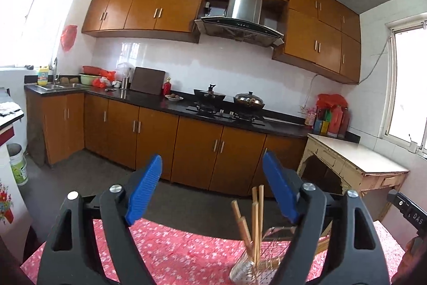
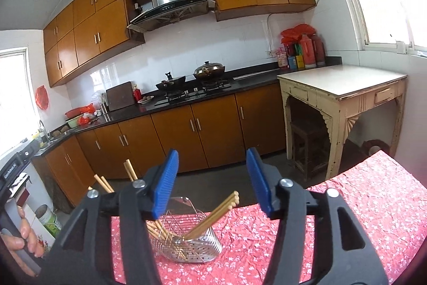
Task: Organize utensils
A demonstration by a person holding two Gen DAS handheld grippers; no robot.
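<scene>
I see both grippers, left (image 1: 212,188) and right (image 2: 212,182), with jaws apart and empty; the chopsticks (image 2: 213,215) stand in the metal holder (image 2: 186,245) on the floral surface (image 2: 347,218).

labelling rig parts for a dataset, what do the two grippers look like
Both match: the left gripper and right gripper have black plastic linkage arms with triangular cut-outs, silver round pivot bolts, and jaws faced with ribbed bright blue pads. No cables or sleeves are visible.

Two wrist views low over the tablecloth (image 1: 170,253), facing the kitchen counter (image 2: 149,111), both sharing the chopstick holder (image 2: 197,247).
</scene>
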